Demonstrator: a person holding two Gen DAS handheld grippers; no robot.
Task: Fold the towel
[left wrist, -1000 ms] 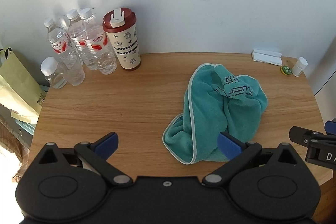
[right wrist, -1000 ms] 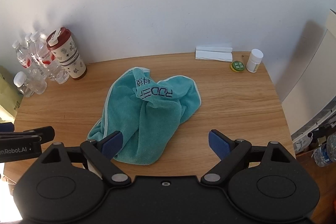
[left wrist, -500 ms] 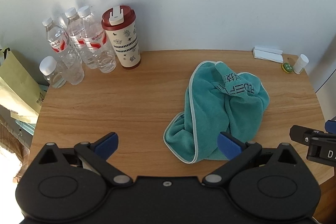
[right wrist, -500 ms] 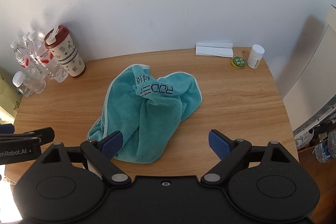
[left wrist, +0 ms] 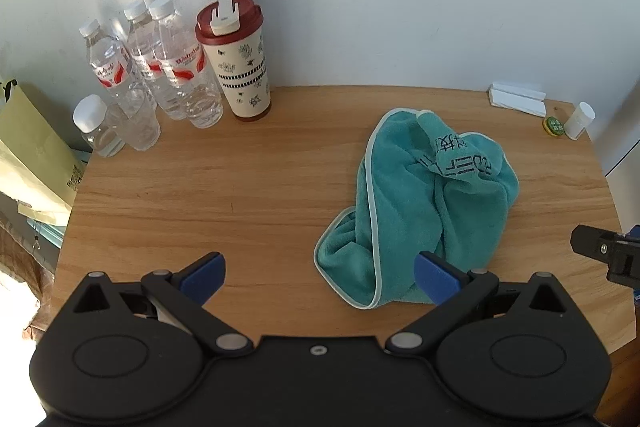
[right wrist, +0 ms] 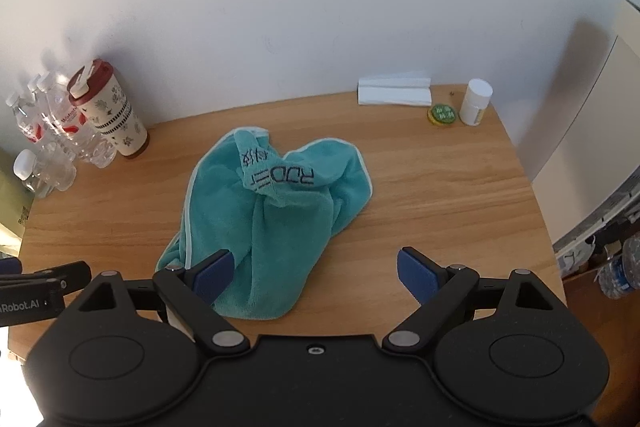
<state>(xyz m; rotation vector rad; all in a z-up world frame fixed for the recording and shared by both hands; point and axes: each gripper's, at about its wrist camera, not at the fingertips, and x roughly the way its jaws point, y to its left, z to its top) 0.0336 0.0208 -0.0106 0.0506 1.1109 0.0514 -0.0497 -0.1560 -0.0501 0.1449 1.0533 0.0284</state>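
1. Crumpled teal microfibre towel (right wrist: 276, 223) with pale piped edging and dark printed lettering, heaped on the wooden tabletop (left wrist: 224, 195), a little right of centre in the left wrist view and centre-left in the right wrist view.
2. Left gripper (left wrist: 318, 273) spread wide, nothing between its blue pads (left wrist: 202, 275); poised above the near table edge, right pad over the towel's near corner without clear contact.
3. Right gripper (right wrist: 314, 275) likewise released and empty, its left blue pad (right wrist: 212, 273) over the towel's near left fold; touching or just above, cannot tell.
4. Well apart from the cloth: cluster of clear plastic water bottles (left wrist: 160, 87) and a cream tumbler with a dark red lid (left wrist: 238, 63) at the far left by the wall; folded white paper (right wrist: 394, 93), a small green tin (right wrist: 442, 114) and a white pill bottle (right wrist: 475, 101) at the far right.
5. Step in hand, by judgement: the very start, approach before any grasp; no fold made, towel not yet spread flat.
6. Next move likely calls for finding two corners along the piped hem (left wrist: 374, 219), pinching one in each claw, then lifting and pulling apart to flatten the cloth.
7. Risk: bunched layers, so a pinch may catch more than one ply.
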